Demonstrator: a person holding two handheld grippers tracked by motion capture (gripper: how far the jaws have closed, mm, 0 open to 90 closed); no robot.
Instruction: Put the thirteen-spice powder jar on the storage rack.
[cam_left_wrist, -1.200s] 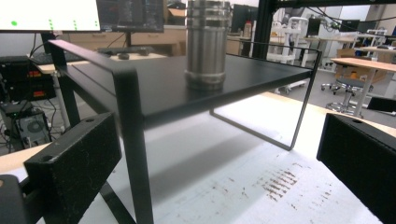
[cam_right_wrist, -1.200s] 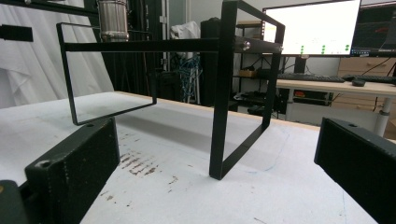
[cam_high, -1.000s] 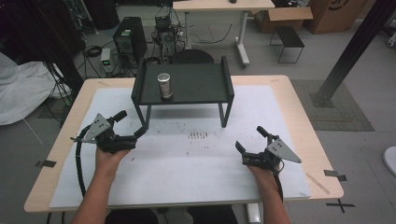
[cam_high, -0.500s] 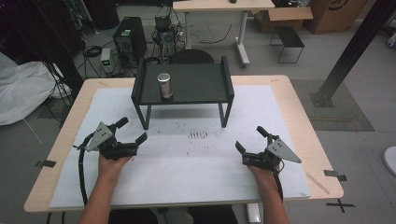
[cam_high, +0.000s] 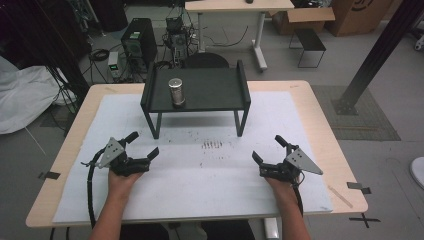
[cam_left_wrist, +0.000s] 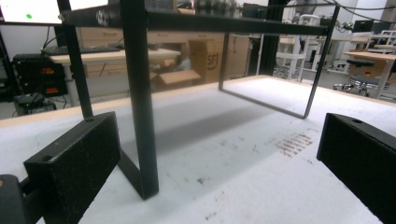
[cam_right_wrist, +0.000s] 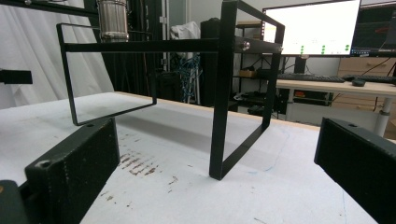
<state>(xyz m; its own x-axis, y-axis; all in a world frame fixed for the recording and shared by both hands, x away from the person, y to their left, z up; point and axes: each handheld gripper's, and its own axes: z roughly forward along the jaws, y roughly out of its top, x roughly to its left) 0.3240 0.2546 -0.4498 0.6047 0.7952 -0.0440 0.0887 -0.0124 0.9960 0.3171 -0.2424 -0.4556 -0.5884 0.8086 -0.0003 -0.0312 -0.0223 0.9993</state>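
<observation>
At the lower left of the high view the left tongs (cam_high: 142, 145) rest low over the white mat (cam_high: 215, 175), spread wide apart and holding nothing. In the left gripper view they look straight at the near left leg of the black shelf (cam_left_wrist: 140, 107), which stands close ahead on the desk (cam_high: 320, 115). The steel canister (cam_high: 176, 91) stands upright on the left part of the shelf top (cam_high: 210, 90), in the upper middle of the high view, well apart from both tongs; its lower part also shows at the upper left of the right gripper view (cam_right_wrist: 113, 21). At the lower right the right tongs (cam_high: 269, 149) are equally wide apart and empty, with the shelf's other near leg (cam_right_wrist: 219, 93) in front of them.

The step in hand looks like the reach for the canister, and the left tongs are the nearer pair. To do it well, lift them clear of the shelf's front edge before going forward, since the leg and the top rail stand directly in the path. Come in level from the front, keep them spread until one jaw is on each side of the cylinder, and close around its middle rather than its top, because a smooth metal wall may slip or tip if pinched high.
</observation>
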